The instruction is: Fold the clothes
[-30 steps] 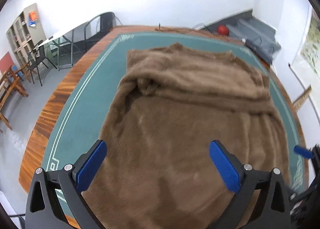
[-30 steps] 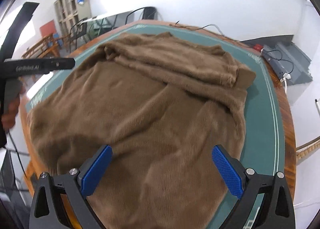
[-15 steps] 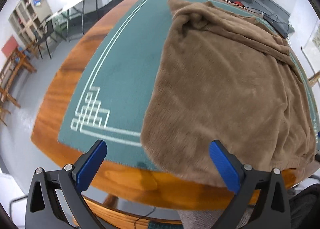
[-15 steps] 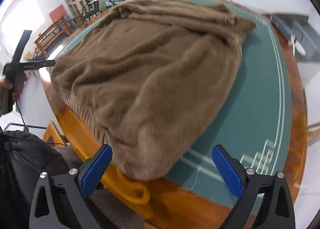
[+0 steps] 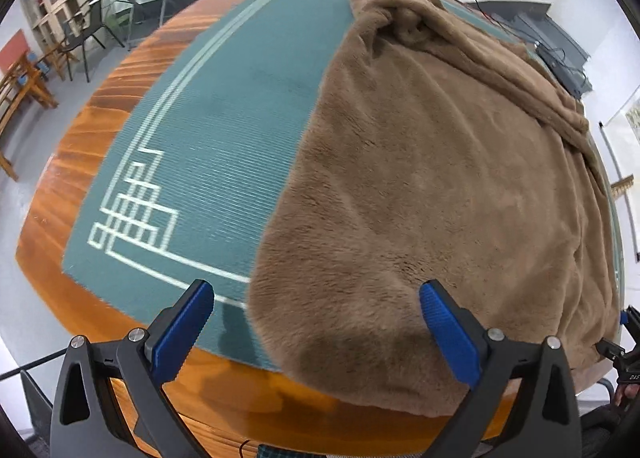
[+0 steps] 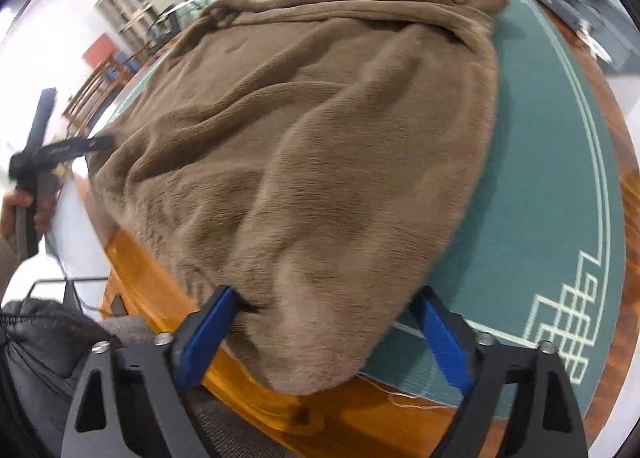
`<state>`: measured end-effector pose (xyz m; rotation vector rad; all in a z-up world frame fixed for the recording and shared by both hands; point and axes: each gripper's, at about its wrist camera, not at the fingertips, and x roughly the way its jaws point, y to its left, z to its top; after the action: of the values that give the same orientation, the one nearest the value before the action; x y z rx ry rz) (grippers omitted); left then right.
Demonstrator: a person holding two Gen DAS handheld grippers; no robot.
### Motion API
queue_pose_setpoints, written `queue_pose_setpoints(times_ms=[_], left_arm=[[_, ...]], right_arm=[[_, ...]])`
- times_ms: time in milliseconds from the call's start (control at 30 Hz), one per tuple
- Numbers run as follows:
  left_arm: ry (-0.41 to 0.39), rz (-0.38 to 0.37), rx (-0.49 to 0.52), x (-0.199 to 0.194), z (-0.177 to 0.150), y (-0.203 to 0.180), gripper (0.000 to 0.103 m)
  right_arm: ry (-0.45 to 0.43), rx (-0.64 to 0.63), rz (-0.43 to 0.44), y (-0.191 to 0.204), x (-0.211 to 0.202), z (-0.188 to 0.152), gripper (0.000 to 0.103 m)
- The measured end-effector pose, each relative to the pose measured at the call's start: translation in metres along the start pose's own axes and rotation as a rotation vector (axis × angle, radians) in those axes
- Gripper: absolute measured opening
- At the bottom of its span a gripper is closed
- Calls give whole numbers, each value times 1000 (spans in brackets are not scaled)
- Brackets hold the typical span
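A fuzzy brown garment (image 5: 432, 162) lies spread on the green mat (image 5: 224, 130), its near hem hanging over the wooden table's front edge. My left gripper (image 5: 318, 328) is open at the garment's near left corner, with the corner between its blue fingers but not pinched. In the right wrist view the same garment (image 6: 320, 130) fills the middle. My right gripper (image 6: 324, 334) is open around the near right corner, its left fingertip (image 6: 208, 322) touching the cloth.
The wooden table (image 5: 100, 106) rims the green mat (image 6: 552, 186). Chairs (image 5: 80, 30) and shelves stand at the far left. Cables and a dark box (image 5: 560, 62) sit at the far right edge. A hand (image 6: 20, 206) holds the other gripper.
Both grippers have pulled back from above the garment and dropped to the table's near edge, closing in on the two near corners. Both stay open.
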<state>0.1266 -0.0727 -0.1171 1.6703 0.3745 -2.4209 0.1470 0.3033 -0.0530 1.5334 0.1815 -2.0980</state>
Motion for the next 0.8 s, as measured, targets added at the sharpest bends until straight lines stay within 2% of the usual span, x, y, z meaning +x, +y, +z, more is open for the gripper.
queue_pose_setpoints(times_ms=[133, 167, 233, 300, 367, 400, 600, 733, 800], left_arm=[[18, -1, 32, 9, -2, -11, 103], [18, 3, 44, 10, -3, -15, 103], [19, 6, 73, 10, -3, -21, 99], [16, 17, 109, 7, -3, -27, 86], [25, 6, 121, 3, -1, -32, 59], [31, 1, 126, 1, 0, -35, 52], [37, 42, 153, 0, 1, -48, 41], [45, 23, 125, -1, 2, -49, 30], [48, 4, 101, -3, 3, -47, 26]], right_arm=[[4, -47, 1, 12, 3, 1, 55], [4, -53, 3, 14, 4, 2, 50], [4, -43, 13, 13, 3, 2, 46], [4, -32, 23, 11, 2, 3, 42], [3, -22, 34, 10, 1, 4, 36], [3, -19, 38, 9, 1, 5, 36], [7, -46, 28, 12, 5, 11, 35], [9, -52, 34, 11, 6, 11, 35], [8, -50, 44, 9, 5, 12, 30]])
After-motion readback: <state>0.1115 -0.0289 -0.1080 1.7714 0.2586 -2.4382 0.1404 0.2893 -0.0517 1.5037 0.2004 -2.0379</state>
